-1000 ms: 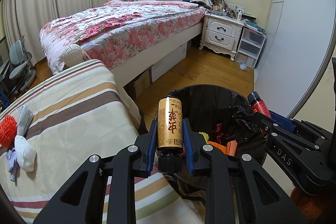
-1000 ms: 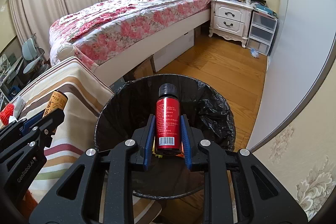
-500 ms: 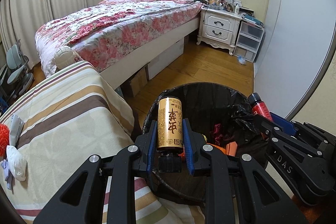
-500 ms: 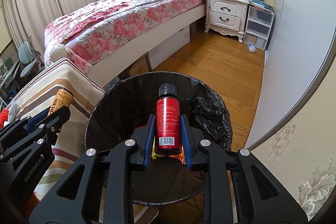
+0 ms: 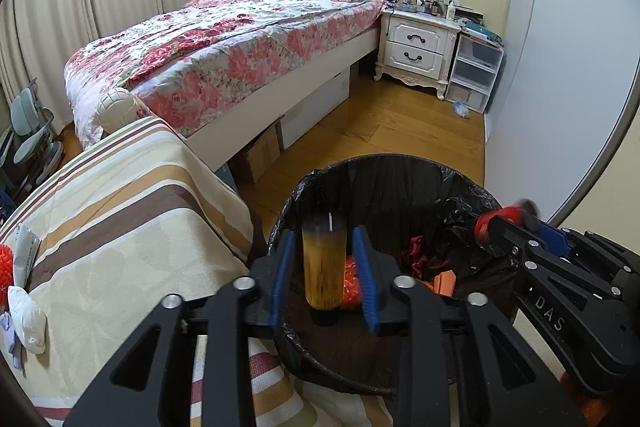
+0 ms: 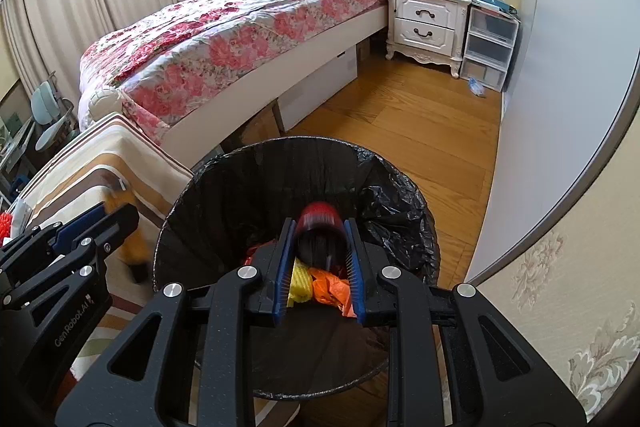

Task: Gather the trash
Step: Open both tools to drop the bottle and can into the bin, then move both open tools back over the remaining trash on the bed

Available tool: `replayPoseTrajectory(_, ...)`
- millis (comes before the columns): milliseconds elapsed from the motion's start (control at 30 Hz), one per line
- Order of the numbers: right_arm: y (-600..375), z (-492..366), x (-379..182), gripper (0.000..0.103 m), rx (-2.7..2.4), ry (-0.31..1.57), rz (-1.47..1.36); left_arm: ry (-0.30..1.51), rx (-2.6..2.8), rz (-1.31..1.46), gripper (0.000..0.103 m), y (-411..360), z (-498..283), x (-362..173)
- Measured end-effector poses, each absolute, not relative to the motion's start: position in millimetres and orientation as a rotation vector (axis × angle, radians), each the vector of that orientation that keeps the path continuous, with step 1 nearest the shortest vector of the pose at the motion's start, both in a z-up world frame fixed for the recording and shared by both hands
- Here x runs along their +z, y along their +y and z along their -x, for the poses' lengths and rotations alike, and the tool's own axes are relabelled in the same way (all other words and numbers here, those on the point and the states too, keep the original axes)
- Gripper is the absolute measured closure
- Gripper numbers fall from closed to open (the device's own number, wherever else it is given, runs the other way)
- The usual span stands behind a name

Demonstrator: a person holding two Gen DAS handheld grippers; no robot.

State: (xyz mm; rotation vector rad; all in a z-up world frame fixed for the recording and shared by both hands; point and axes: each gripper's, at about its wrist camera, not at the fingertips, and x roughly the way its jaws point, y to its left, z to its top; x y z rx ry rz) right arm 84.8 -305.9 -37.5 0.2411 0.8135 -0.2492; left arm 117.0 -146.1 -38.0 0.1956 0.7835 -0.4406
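Amber glass, by the look of it: the gold bottle (image 5: pixel 323 263) sits motion-blurred between the blue pads of the left gripper (image 5: pixel 324 277), over the near rim of the black-lined trash bin (image 5: pixel 460 183). Jaws stand parted, a gap showing on both sides of the bottle; judged released and dropping, cap end down. Right gripper (image 6: pixel 319 267) likewise spread, the red bottle (image 6: pixel 318 237) blurred between its pads with daylight either side, directly over the bin mouth and the yellow and orange scraps (image 6: pixel 320 283) already inside. Neither gripper appears to have a firm hold. Handling judgement: both bottles small, rigid, smooth-walled, probably glass, so light but slick and breakable; the soft litter below should cushion the fall. If either must be retaken, best grip is across the labelled mid-body, pads square to the cylinder, not on the narrow cap where it would pivot. Risk: the gold one falls close to the bin's near edge beside the striped cloth (image 5: pixel 120 211) and could clip the rim. More litter, a white wad (image 5: pixel 26 319), lies on that cloth at far left.
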Motion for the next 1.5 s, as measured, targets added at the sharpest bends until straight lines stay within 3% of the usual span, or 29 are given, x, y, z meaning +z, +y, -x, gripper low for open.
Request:
replayPoseTrajectory(167, -308, -84, -37, 0.067, -0.265, 0.808, -0.248, 0.769, -0.427, -0.188, 0.042, -143, -116, -35)
replayPoseTrajectory(333, -306, -81, -35, 0.06, -0.273, 0.8, -0.244, 0.764, -0.407, -0.178, 0.035, -134, -116, -31)
replayPoseTrajectory(567, -291, -80, -31, 0.05, -0.25, 0.803, -0.229, 0.756, -0.355, -0.159, 0.034, -105, -112, -21)
replayPoseTrajectory(1400, -124, -96, -11, 0.047, 0.075, 0.816, -0.077, 0.774, 0.011, 0.0, 0.033, 100, -72, -10)
replayPoseTrajectory(1500, -100, -97, -8, 0.039, 0.114, 0.812, -0.054, 0.779, 0.064, 0.022, 0.033, 125, -66, -12)
